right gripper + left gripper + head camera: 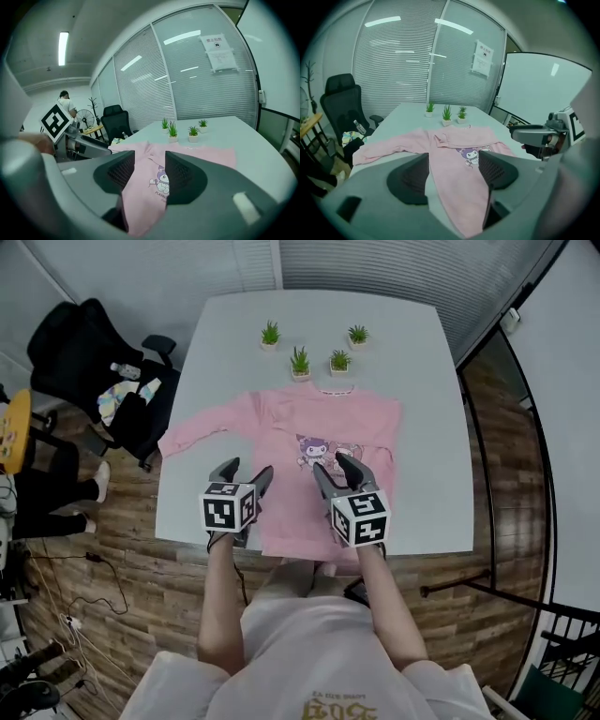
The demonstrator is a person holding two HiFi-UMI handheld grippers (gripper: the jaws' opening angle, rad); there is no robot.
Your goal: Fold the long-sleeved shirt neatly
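The pink shirt [328, 418] lay flat on the table [225, 343], beyond and below both pairs of jaws. Its outstretched sleeve [202, 427] reached past the outer jaw of the left gripper [248, 467]. That gripper and the right gripper [328, 461] stood spread, pinching nothing (cloth merely showed through the gaps). The next step would probably go best by pinching the cuff and folding it straight across, kept taut.

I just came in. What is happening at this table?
A person holds a gripper in each hand above a pink long-sleeved shirt spread on the white table. The left gripper and the right gripper are both open and hold nothing. One sleeve lies stretched out sideways; the other seems folded in over the body.
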